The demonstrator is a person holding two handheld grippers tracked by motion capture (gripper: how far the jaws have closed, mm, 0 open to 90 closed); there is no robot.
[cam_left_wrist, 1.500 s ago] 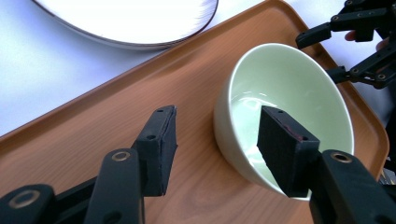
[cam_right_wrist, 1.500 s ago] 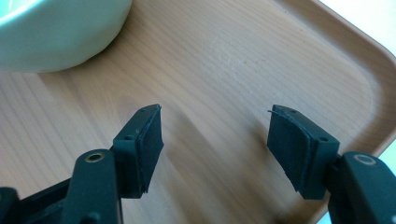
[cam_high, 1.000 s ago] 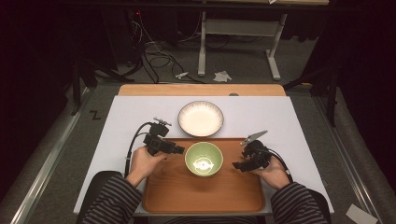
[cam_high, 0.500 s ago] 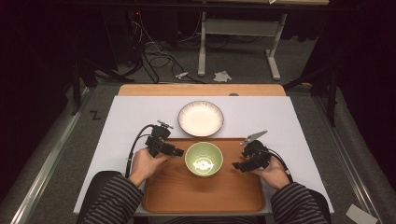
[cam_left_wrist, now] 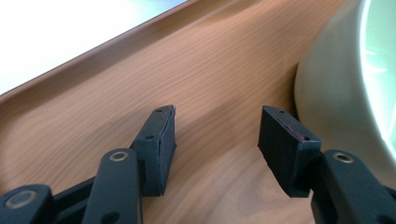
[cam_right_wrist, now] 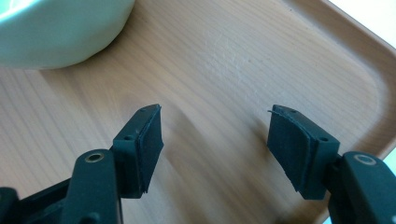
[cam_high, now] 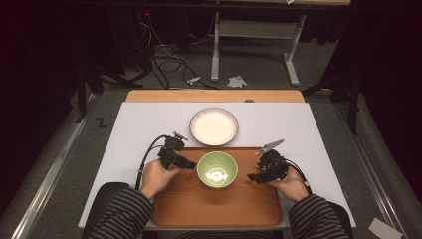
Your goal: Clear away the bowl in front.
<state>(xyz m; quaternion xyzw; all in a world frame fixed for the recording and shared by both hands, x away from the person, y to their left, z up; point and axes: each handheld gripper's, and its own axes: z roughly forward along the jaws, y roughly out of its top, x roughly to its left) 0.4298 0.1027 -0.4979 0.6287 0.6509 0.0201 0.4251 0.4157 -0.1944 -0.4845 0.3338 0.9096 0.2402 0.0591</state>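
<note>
Two grippers flank a green bowl that stands on a wooden tray on the white worktop. No brand, label or writing can be read anywhere. The left gripper has its jaws spread wide with bare tray between them; in the left gripper view the bowl lies just beyond the right-hand jaw, not touching it. The right gripper also has its jaws spread and pinches nothing; in the right gripper view the bowl sits ahead of the left-hand jaw, apart from it. A white plate rests beyond the tray.
</note>
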